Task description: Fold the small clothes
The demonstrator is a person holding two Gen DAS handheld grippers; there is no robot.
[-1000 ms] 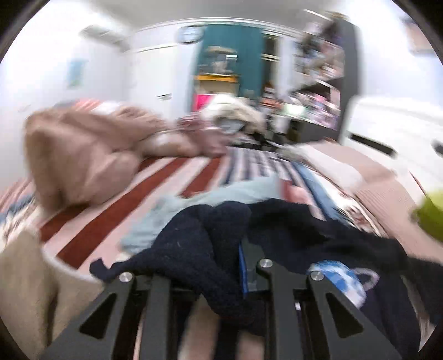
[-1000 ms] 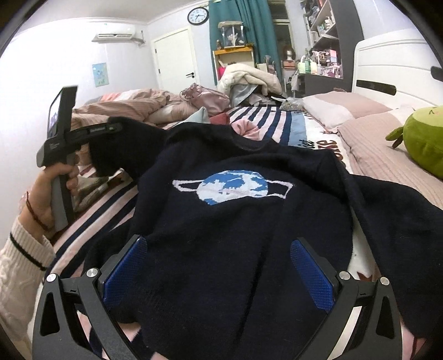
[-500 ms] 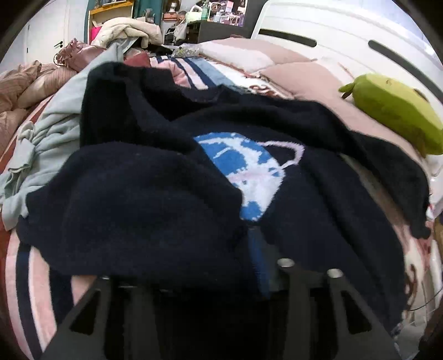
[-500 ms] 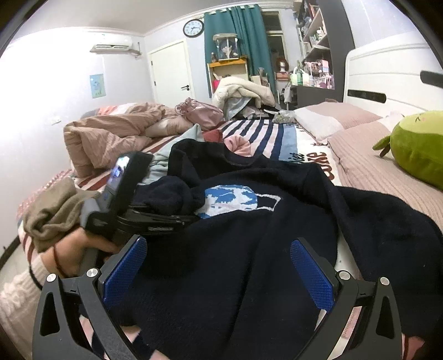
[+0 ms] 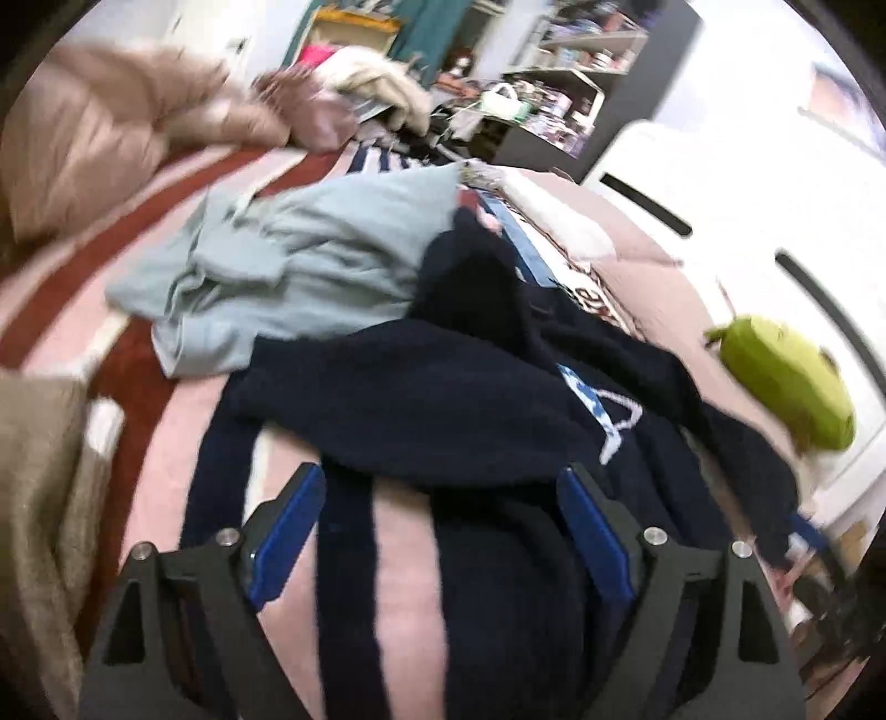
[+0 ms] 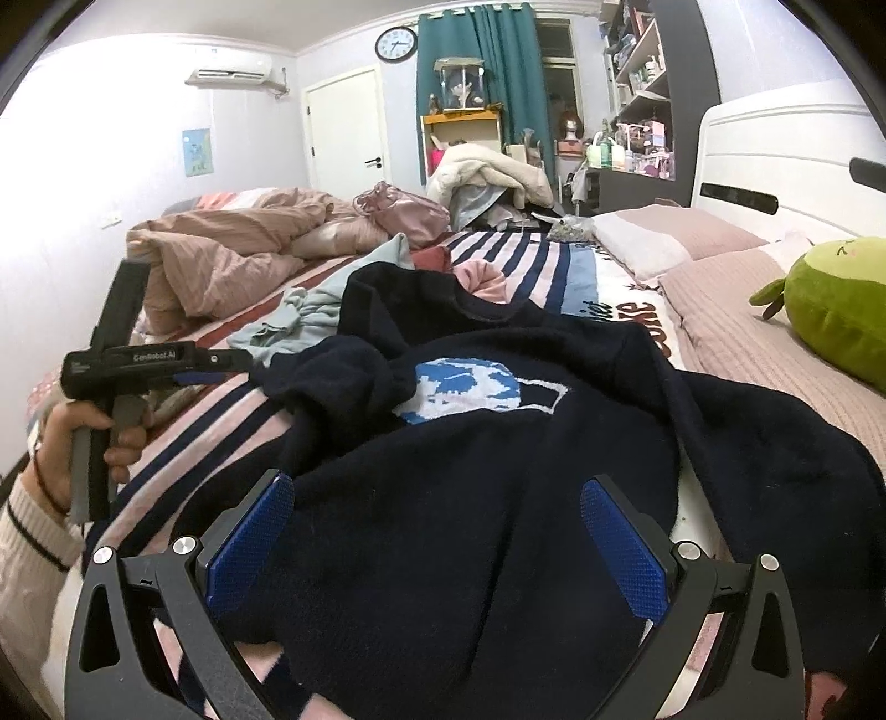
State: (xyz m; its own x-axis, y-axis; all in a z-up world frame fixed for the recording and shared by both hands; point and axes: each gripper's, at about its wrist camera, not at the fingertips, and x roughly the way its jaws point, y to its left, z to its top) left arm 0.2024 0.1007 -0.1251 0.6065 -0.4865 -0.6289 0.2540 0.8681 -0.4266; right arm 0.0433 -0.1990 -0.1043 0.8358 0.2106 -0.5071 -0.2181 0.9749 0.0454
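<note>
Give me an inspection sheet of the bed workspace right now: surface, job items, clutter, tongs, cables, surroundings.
Surface: striped bedspread on a bed.
Job's things: navy sweater with a planet motif lies spread out, its left sleeve folded onto the chest.
Clutter: light blue garment, pink quilt, pink cloth, tan cloth, green plush, pillows.
Grippers: left tongs open, empty, beside the sweater's edge; right tongs open over the sweater's hem, gripping nothing.
Cables: nothing seen.
Surroundings: wall clock, teal curtain, door, shelves, white headboard.
</note>
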